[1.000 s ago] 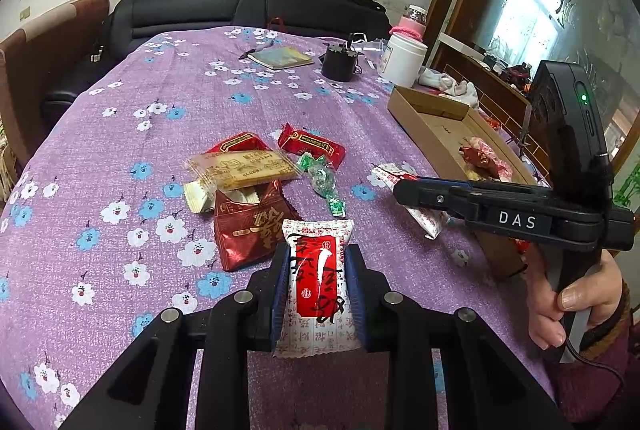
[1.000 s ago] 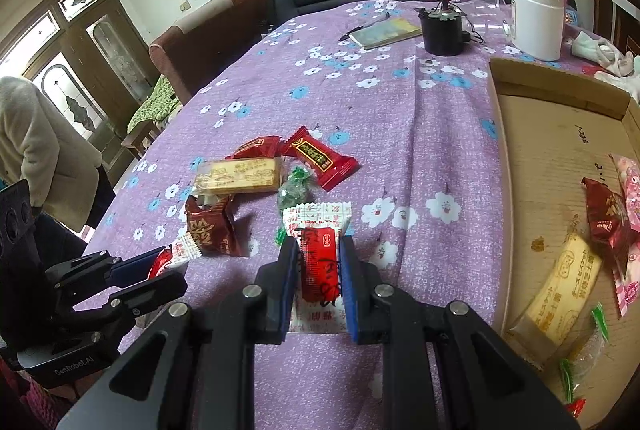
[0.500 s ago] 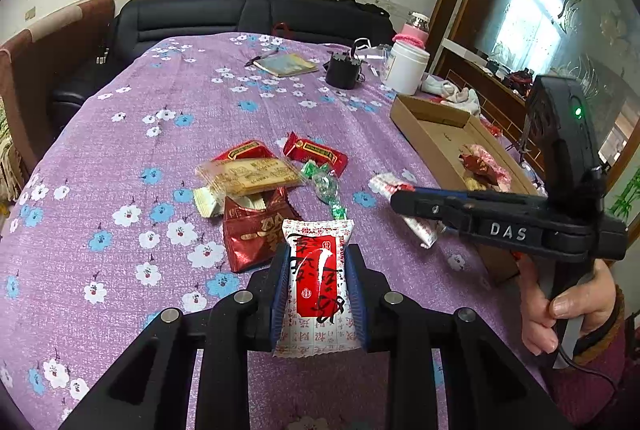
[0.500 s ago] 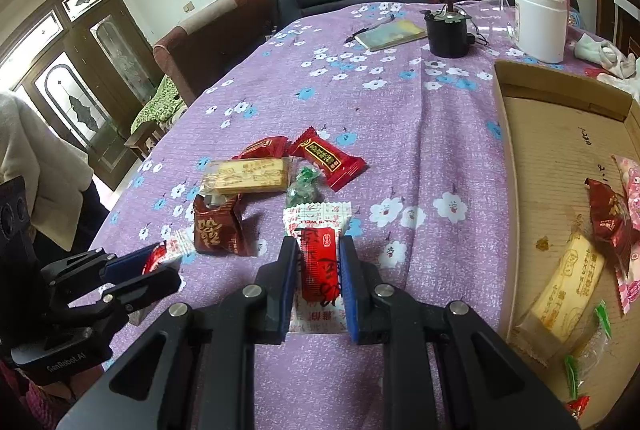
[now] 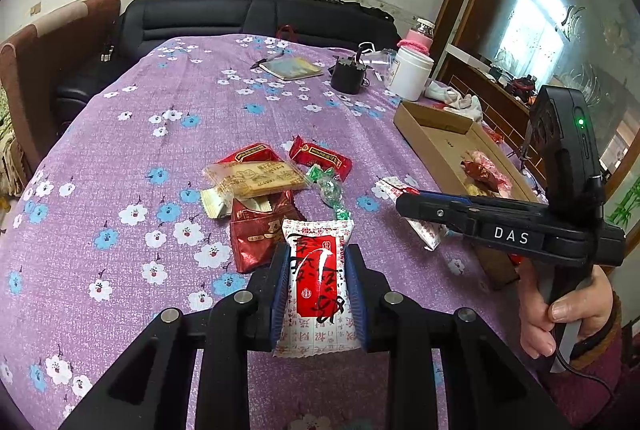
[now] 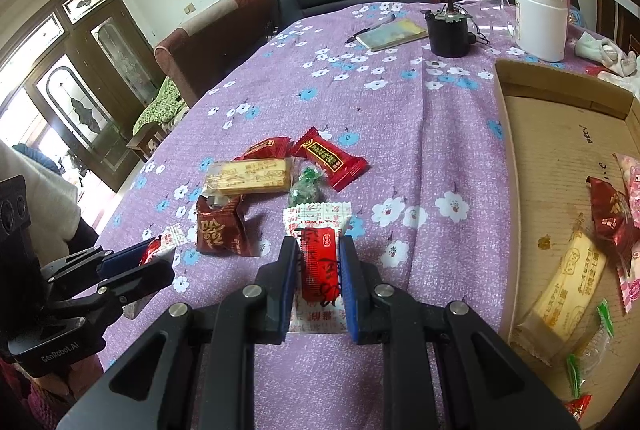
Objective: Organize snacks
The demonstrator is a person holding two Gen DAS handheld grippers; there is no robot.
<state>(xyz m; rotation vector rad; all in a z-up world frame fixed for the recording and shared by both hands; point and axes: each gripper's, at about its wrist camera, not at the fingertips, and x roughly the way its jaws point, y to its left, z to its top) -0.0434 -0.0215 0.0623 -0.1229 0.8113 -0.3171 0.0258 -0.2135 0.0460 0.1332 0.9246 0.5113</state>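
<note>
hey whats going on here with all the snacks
A person is sorting snacks with a gripper in each hand. The left gripper and right gripper are each shut on a white and red packet. More snacks lie loose on the purple floral tablecloth, and a few already sit in the cardboard box.

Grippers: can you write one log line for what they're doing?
left gripper: shut on white-red snack packet | right gripper: shut on matching packet | cardboard box: partly filled

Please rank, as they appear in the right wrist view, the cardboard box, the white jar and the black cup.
1. cardboard box, far the largest, though nearest the camera.
2. white jar.
3. black cup, only somewhat smaller than the jar.
</note>
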